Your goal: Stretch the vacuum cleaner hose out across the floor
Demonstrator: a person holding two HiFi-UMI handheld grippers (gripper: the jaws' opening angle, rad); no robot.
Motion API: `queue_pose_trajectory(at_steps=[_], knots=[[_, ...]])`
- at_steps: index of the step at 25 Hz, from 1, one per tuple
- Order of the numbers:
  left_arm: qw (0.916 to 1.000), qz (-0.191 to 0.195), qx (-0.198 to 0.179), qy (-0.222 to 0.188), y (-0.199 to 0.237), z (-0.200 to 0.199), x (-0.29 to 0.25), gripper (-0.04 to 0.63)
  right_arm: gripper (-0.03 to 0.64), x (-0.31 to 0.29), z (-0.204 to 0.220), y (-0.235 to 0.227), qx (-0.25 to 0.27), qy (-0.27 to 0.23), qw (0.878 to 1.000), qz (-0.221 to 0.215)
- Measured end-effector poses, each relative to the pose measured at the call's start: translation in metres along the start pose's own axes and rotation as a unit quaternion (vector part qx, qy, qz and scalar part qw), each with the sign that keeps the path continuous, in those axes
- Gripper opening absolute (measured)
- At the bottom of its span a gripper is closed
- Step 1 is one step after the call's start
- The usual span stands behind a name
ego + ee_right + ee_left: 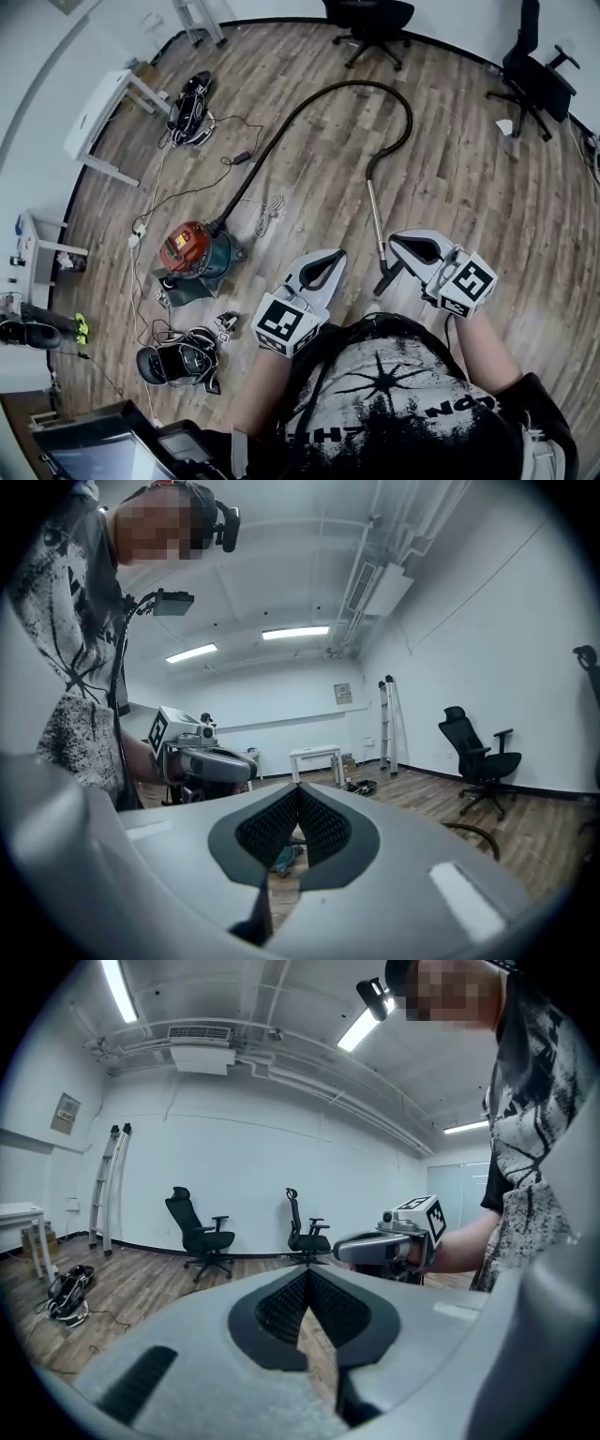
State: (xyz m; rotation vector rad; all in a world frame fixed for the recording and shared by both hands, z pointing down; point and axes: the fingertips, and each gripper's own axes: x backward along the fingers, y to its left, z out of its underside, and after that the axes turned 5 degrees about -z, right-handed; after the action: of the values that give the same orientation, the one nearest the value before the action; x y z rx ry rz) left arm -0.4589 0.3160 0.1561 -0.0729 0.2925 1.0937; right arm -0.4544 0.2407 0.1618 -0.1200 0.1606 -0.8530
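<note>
Left tongs and right tongs both pressed together, nothing in them. Hose lies on the floor, curling from the vacuum at 9 o'clock round past 12 o'clock.

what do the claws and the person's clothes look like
Both the left claw and right claw are light grey shells tapering to a point, with black ribbed pads inside. Each carries a white cube printed with black square markers. The person wears a short-sleeved black-and-white printed t-shirt.
</note>
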Motion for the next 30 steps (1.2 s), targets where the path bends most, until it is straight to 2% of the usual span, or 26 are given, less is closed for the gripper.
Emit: queue_pose_trajectory(at_steps=[8,14,18,21,24,26,30], knots=[[0.9967,0.075,-0.018,0.028,-0.008,0.010,-0.053,0.000,0.006,0.037,0.030,-0.033,-0.034,-0.009,0.996,0.080],[0.9891,0.140,-0.019,0.043,0.009,0.020,-0.091,0.000,0.006,0.039,0.042,-0.064,-0.042,0.001,0.989,0.145],[0.9801,0.190,-0.027,0.050,0.028,0.019,-0.120,0.000,0.006,0.028,0.040,-0.091,-0.046,0.006,0.981,0.189],[0.9704,0.233,-0.032,0.056,0.047,0.010,-0.136,0.000,0.006,0.007,0.029,-0.112,-0.051,0.000,0.975,0.217],[0.9614,0.269,-0.013,0.055,0.072,-0.002,-0.144,0.000,0.006,-0.024,0.017,-0.129,-0.057,-0.009,0.971,0.234],[0.9561,0.288,-0.007,0.056,0.091,-0.006,-0.147,0.000,0.006,-0.049,0.013,-0.138,-0.058,-0.013,0.968,0.243],[0.9471,0.312,-0.025,0.071,0.122,0.006,-0.157,0.000,0.006,-0.086,0.013,-0.154,-0.060,-0.016,0.963,0.261]])
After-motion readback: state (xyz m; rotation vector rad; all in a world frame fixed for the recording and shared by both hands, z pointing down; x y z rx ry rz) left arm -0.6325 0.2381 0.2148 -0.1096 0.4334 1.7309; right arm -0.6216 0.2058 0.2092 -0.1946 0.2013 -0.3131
